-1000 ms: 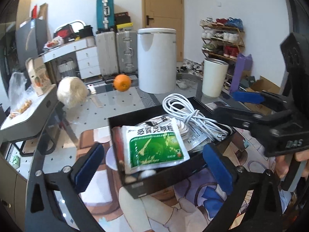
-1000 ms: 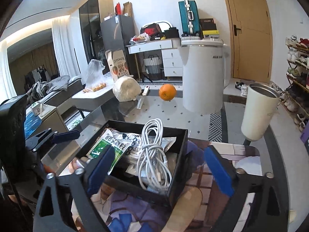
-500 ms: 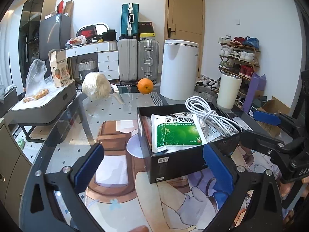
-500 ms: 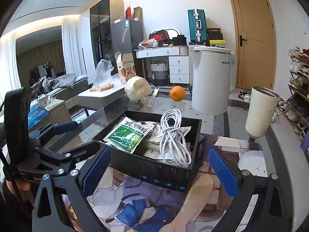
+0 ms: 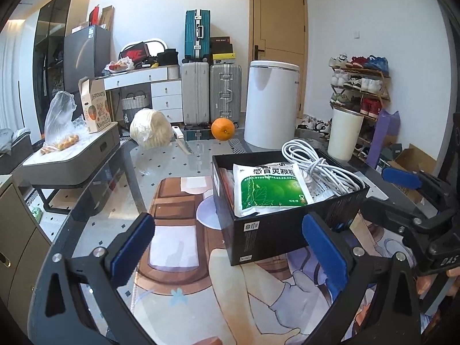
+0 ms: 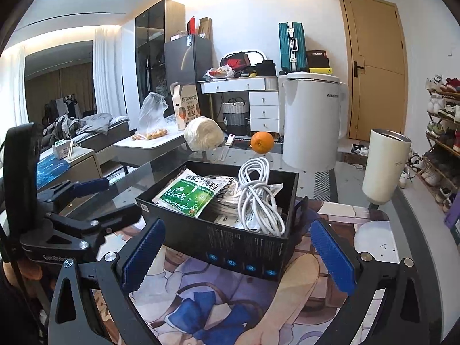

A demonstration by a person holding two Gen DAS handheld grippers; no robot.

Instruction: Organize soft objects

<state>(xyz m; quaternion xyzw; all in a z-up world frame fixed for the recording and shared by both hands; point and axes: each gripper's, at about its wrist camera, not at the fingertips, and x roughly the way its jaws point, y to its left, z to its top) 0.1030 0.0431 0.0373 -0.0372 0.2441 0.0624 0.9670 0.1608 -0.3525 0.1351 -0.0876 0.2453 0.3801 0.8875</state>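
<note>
both empty, jaws apart: left gripper (image 5: 227, 247) and right gripper (image 6: 237, 251) are hovering before the black cardboard box (image 6: 244, 247); probably finished, green sachet (image 5: 270, 189) and white cable (image 6: 258, 198) inside.

Black box (image 5: 287, 230), open-topped, on the printed mat. Inside: green-and-white pouch (image 5: 271, 189) lying flat, tilted against the near-left wall; coiled white cable (image 5: 319, 169) heaped beside it, over white packets (image 6: 230, 201). Contents rise above the rim.
</note>
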